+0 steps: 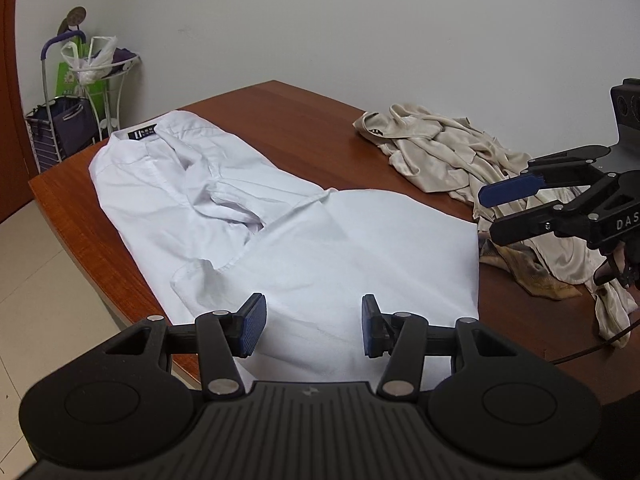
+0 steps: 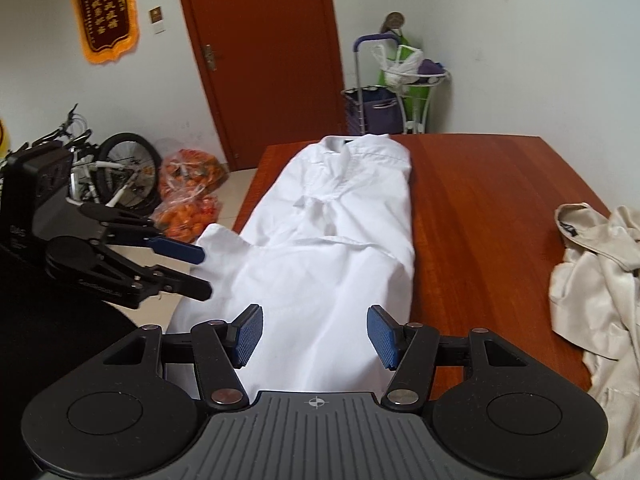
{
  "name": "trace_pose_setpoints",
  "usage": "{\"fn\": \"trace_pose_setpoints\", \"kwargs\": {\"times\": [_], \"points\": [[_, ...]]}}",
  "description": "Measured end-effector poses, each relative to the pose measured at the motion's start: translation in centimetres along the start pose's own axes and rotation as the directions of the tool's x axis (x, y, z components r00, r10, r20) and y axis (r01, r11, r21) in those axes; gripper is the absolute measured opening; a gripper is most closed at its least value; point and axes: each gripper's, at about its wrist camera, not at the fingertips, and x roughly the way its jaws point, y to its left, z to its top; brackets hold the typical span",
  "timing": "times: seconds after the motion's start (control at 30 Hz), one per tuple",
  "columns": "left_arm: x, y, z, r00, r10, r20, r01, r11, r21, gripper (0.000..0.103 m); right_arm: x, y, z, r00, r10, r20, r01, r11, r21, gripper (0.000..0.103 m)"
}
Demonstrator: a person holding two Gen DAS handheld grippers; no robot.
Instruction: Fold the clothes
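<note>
A white shirt (image 1: pixel 280 240) lies lengthwise on the brown wooden table (image 1: pixel 280 100), its collar and black label (image 1: pixel 140 134) at the far end. Its sides are folded in, so it forms a long narrow strip (image 2: pixel 332 248). My left gripper (image 1: pixel 313 312) hovers above the near hem, open, with nothing between the blue pads. My right gripper (image 2: pixel 315 320) hangs over the same near end, also open and empty. Each gripper shows in the other's view: the right one (image 1: pixel 488 214) at the shirt's right edge, the left one (image 2: pixel 203 273) at its left edge.
A crumpled beige garment (image 1: pixel 440 152) lies in a heap on the table's right side (image 2: pixel 592 280), with a dark cable (image 1: pixel 580 354) near it. Beyond the table stand a shopping trolley (image 2: pixel 372 108), a wire stand with bags (image 1: pixel 92 64), a bicycle (image 2: pixel 112 168), a bag of oranges (image 2: pixel 188 184) and a door (image 2: pixel 260 40).
</note>
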Motion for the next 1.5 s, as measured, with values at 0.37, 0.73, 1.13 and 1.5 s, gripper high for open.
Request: {"fn": "trace_pose_setpoints", "kwargs": {"times": [0.37,0.73,1.13,1.5], "points": [[2.4,0.9,-1.2,0.998,0.018,-0.060,-0.020,0.999,-0.039,0.057,2.5,-0.7,-2.4,0.989,0.139,-0.051,-0.140,0.990,-0.018,0.060],[4.3,0.2,-1.9,0.995,0.058,-0.078,-0.059,0.998,-0.010,0.060,1.9,-5.3,-3.6,0.974,0.214,-0.069,-0.220,0.972,-0.080,0.076],[4.7,-0.4,-2.3,0.991,0.109,-0.081,-0.113,0.993,-0.038,0.061,7.2,-6.3,-3.4,0.829,0.481,-0.284,-0.538,0.825,-0.171,0.070],[5.2,-0.5,-2.6,0.988,0.115,-0.099,-0.118,0.993,-0.028,0.062,6.3,-6.7,-8.3,0.859,0.407,-0.311,-0.463,0.876,-0.132,0.070]]}}
